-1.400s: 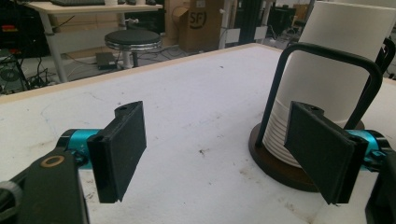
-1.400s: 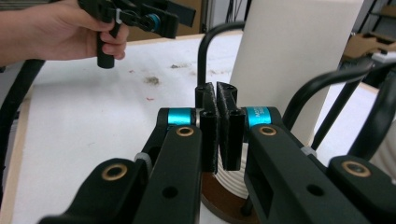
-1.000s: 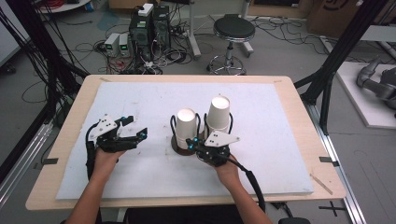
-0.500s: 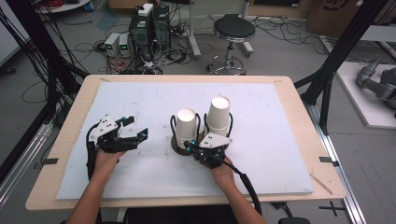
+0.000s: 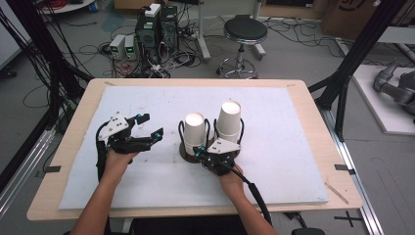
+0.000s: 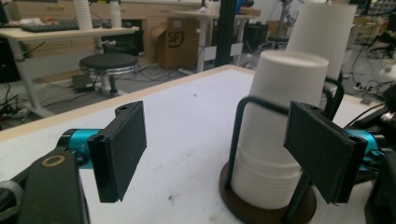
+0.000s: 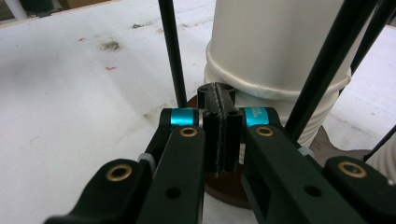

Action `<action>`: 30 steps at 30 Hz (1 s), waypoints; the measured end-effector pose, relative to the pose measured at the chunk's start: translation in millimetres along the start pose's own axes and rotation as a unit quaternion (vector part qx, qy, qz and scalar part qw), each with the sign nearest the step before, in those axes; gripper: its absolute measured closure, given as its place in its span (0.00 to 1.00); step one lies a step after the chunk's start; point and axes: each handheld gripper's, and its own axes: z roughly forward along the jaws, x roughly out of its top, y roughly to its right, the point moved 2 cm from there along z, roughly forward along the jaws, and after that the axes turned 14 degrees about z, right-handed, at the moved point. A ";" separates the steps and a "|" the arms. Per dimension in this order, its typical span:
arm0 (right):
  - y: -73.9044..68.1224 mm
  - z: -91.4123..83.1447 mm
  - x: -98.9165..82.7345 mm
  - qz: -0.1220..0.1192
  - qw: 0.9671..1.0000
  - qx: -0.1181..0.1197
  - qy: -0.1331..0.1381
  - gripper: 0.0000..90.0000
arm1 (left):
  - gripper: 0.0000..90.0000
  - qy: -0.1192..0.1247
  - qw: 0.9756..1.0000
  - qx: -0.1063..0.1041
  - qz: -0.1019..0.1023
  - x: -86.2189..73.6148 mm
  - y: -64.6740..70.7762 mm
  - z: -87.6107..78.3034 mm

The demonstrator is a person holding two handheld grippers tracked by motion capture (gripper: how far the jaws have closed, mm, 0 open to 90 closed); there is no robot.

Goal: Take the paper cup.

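- Two stacks of white paper cups stand in dark wire holders on round brown bases near the middle of the high view: the left cup stack (image 5: 195, 131) is shorter, the right cup stack (image 5: 228, 122) taller and just beside it.
- Under them lies a white foam sheet (image 5: 147, 103) that covers most of a light wooden table (image 5: 78, 107); the sheet carries small dark smudges.
- Beyond the table's far edge, in the upper part of the high view, the grey floor holds a black round stool (image 5: 244, 30), computer cases (image 5: 157, 24) and loose black cables; black frame posts run down both sides.
- At lower centre of the high view the right gripper (image 5: 201, 153) sits at the near foot of the cup holders. In the right gripper view its pads are pressed flat together with nothing between them, the tips hard by the brown base and a black wire upright of the holder; whether they touch the base I cannot tell.
- At centre left of the high view the left gripper (image 5: 150, 126) points toward the left cup stack, apart from it. Its jaws are spread wide and hold nothing; in the left gripper view the shorter stack shows behind the right-hand pad, the taller one behind that.
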 end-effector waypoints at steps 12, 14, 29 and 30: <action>-0.5 0.6 0.1 0.000 1.000 -0.003 0.000 1.00 | 0.23 0.001 0.997 -0.070 0.018 30.1 18.0 43.8; -0.5 0.6 0.2 0.001 1.000 -0.003 0.000 1.00 | 0.23 -0.007 0.996 -0.082 0.016 31.3 20.9 52.8; 0.0 0.6 0.2 0.005 1.000 0.000 -0.001 1.00 | 0.24 -0.077 0.991 -0.106 0.040 21.1 37.7 88.8; 0.1 0.6 0.2 0.005 1.000 0.000 -0.002 1.00 | 0.24 -0.080 0.990 -0.105 0.042 20.8 37.9 89.3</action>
